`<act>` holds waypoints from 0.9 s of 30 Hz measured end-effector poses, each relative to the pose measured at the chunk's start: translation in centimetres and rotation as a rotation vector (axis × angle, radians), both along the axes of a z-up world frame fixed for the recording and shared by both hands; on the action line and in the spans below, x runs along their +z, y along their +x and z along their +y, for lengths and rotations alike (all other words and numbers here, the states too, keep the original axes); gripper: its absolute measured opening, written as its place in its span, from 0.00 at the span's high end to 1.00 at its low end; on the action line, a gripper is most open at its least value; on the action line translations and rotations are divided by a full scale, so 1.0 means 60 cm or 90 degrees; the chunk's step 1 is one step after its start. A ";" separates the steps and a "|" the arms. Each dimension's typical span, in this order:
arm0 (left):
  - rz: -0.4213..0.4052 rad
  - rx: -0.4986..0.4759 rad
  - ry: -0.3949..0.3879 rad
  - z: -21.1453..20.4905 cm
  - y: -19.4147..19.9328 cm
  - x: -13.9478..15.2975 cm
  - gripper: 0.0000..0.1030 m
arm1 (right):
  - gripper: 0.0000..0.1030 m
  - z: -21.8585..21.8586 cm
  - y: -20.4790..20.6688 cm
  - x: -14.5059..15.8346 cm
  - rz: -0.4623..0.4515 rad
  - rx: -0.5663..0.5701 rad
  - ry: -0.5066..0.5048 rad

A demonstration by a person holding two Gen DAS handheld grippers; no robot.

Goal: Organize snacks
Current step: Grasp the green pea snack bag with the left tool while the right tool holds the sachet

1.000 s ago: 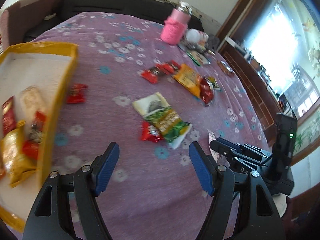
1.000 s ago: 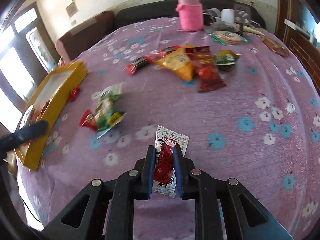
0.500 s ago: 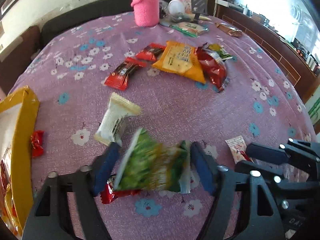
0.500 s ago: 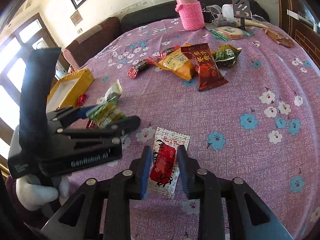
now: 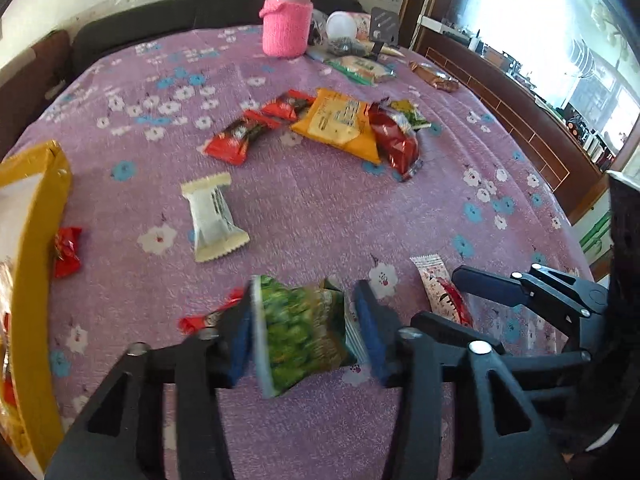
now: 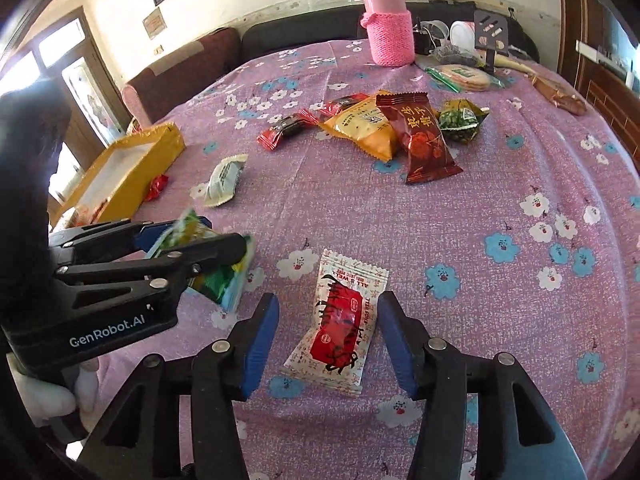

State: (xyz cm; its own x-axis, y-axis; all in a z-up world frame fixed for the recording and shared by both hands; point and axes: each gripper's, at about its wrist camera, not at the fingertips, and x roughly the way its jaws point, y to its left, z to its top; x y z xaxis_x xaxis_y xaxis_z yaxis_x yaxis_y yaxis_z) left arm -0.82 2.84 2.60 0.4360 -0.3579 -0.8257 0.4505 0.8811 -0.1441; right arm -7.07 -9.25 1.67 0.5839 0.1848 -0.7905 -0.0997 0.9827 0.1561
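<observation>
— Since a second earlier, what had changed?

— Both tools had traded states. Then the left tool hung apart over the purple floral desk and the right tool pinched the white-and-red sachet. By this moment the left one was clamped on the green snack bag and seemed lifted off the cloth, while the right one stood wide apart with the sachet lying flat between its fingers.

— How far along was the sorting?

— Early, I'd judge. The yellow box at the left edge held a few packets, hard to count. Left on the desk were the far cluster, namely the orange bag, dark red bag and red bars, then the white packet, and a small red candy just beside the box wall.

— Next?

— Probably the green bag into the box.
</observation>
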 end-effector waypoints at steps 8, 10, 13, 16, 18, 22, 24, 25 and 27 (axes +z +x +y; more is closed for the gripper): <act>-0.029 -0.016 0.009 -0.021 -0.021 0.003 0.73 | 0.77 -0.004 -0.014 0.001 -0.013 -0.011 -0.021; -0.034 -0.014 -0.008 -0.012 -0.029 0.013 0.74 | 0.83 -0.013 -0.020 0.010 -0.022 -0.013 0.006; -0.035 -0.003 -0.033 0.007 -0.042 0.026 0.75 | 0.88 -0.016 -0.026 0.017 -0.028 -0.016 0.014; -0.031 0.006 -0.057 0.023 -0.051 0.035 0.75 | 0.92 -0.023 -0.035 0.025 -0.035 -0.022 0.043; -0.032 0.013 -0.075 0.034 -0.057 0.042 0.75 | 0.92 -0.028 -0.040 0.027 -0.036 -0.027 0.052; -0.038 0.024 -0.103 0.055 -0.076 0.055 0.75 | 0.81 -0.041 -0.049 0.026 -0.035 -0.026 0.072; -0.040 0.029 -0.117 0.065 -0.085 0.060 0.75 | 0.59 -0.043 -0.050 0.022 -0.027 -0.035 0.064; -0.041 0.033 -0.123 0.070 -0.088 0.063 0.75 | 0.47 -0.042 -0.049 0.019 -0.022 -0.037 0.062; -0.046 0.040 -0.132 0.081 -0.096 0.067 0.75 | 0.46 -0.038 -0.042 0.011 -0.015 -0.040 0.056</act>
State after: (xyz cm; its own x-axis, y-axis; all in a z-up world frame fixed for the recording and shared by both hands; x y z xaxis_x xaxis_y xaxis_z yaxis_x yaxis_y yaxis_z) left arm -6.58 7.70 6.65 0.5179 -0.4867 -0.7035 0.4113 0.8627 -0.2942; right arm -9.62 -11.51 2.30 0.6142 0.2161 -0.7590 -0.0432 0.9696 0.2410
